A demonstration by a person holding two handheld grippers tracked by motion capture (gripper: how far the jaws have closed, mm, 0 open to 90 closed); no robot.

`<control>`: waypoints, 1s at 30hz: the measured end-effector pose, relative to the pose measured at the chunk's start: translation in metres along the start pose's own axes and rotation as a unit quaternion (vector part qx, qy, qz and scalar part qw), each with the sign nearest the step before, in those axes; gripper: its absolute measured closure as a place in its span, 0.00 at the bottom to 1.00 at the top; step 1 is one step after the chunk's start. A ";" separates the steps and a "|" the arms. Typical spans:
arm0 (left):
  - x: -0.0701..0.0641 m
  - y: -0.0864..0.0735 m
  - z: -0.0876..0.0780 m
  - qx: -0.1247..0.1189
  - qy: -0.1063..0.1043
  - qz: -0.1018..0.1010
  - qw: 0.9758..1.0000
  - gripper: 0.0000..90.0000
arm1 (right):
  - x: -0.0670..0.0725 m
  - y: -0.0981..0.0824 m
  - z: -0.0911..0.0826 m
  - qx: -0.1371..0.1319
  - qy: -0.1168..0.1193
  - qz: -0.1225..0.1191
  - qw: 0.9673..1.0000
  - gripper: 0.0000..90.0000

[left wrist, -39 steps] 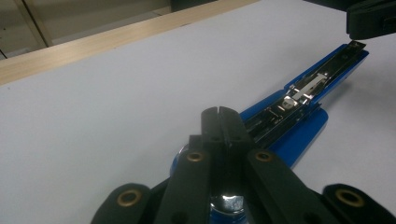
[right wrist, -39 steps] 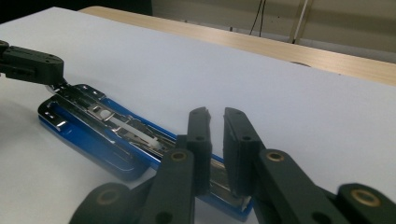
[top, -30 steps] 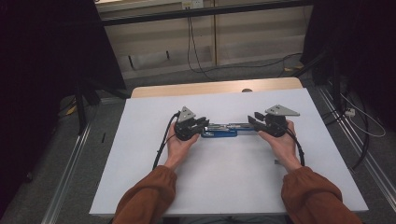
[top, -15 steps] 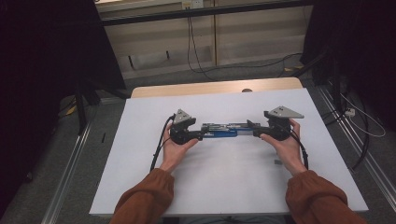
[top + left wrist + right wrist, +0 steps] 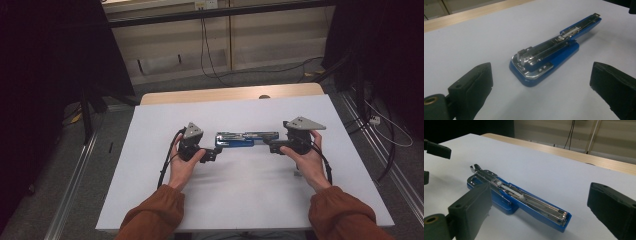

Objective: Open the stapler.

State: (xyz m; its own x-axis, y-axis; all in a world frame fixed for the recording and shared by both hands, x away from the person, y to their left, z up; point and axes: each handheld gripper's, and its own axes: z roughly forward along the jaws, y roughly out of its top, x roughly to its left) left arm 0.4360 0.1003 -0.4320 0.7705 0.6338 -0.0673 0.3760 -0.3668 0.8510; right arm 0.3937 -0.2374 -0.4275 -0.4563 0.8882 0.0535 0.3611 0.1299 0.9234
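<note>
Evidently released, the blue stapler (image 5: 246, 139), folded out flat, is left lying mid-table on the white sheet (image 5: 240, 200) between the left gripper (image 5: 212, 152) and right gripper (image 5: 269, 145), whose jaws have just been opening and now stand apart, empty; retreat is judged next.

sleeves (image 5: 150, 217): rust-orange | left gripper (image 5: 214, 154): black, grey three-cornered plate, black cable | right gripper (image 5: 272, 146): same
</note>
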 end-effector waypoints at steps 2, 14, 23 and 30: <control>0.000 -0.001 -0.004 0.003 -0.008 -0.005 1.000 0.06 | 0.001 -0.001 -0.003 0.000 -0.004 0.000 1.000 0.06; 0.001 -0.023 -0.038 -0.019 0.033 -0.008 0.999 0.05 | -0.002 -0.014 -0.023 0.007 -0.011 -0.001 1.000 0.06; -0.001 -0.037 -0.067 -0.041 0.054 -0.015 0.998 0.05 | -0.010 -0.018 -0.046 0.000 -0.024 0.006 1.000 0.06; -0.005 -0.044 -0.094 -0.076 0.073 -0.024 0.994 0.05 | -0.010 -0.029 -0.062 -0.006 -0.035 -0.003 0.999 0.07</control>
State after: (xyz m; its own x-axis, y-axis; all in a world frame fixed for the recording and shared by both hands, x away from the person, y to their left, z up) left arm 0.3673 0.1774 -0.4201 0.6665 0.7442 -0.0431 0.3197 -0.2331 0.9184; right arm 0.3371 -0.2774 -0.4315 -0.3997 0.9164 0.0221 0.3497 0.1301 0.9278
